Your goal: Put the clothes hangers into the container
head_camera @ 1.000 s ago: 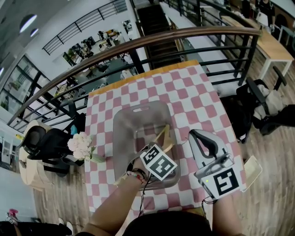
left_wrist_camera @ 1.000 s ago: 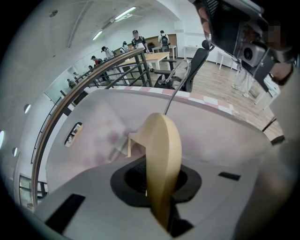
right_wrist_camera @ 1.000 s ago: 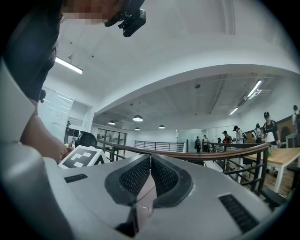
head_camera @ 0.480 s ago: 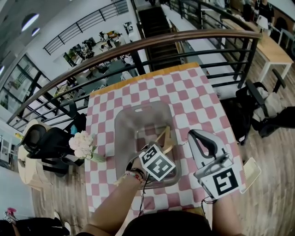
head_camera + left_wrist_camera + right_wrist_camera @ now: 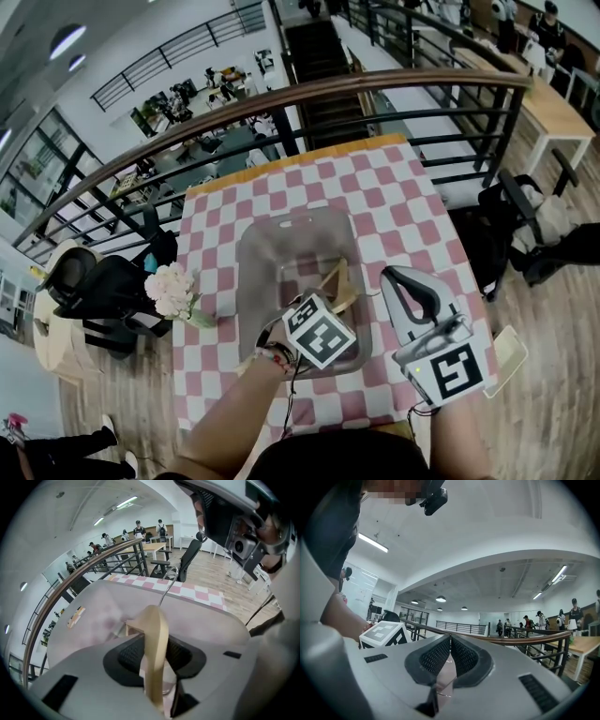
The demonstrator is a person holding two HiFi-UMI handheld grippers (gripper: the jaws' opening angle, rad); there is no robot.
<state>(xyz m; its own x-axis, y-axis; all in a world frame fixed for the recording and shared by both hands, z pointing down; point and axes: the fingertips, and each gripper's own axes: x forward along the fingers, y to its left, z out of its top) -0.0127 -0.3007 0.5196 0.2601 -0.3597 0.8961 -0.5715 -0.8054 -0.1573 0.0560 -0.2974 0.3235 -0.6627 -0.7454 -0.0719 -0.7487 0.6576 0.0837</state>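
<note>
1. Since the earlier frames, the left hand-held gripper [image 5: 154, 651] has just been opening. Its jaws now stand spread, with the wooden clothes hanger [image 5: 335, 281] between the pads but no longer pinched. Hanger and container [image 5: 249, 281] lie where they lay before.
2. The hanger sits inside the clear container, towards its 4 o'clock corner. It appears to lean on edge, with its wire hook [image 5: 167, 588] reaching for the far wall.
3. The container stands mid-worktop [image 5: 394, 197] on the checked cloth, with a bunch of flowers [image 5: 171, 289] at its 9 o'clock.
4. The right hand-held gripper [image 5: 450, 651] waits at the container's 4 o'clock, outside the rim. Its jaws are pressed together on nothing.
5. The step in hand looks like the release. To do it well, keep the left jaws wide and draw back along their own line, up and towards 6 o'clock, so that neither pad drags the wood.
6. Watch the hook: if it catches the rim, the hanger may tip out. A light nudge inwards would settle it flat.
</note>
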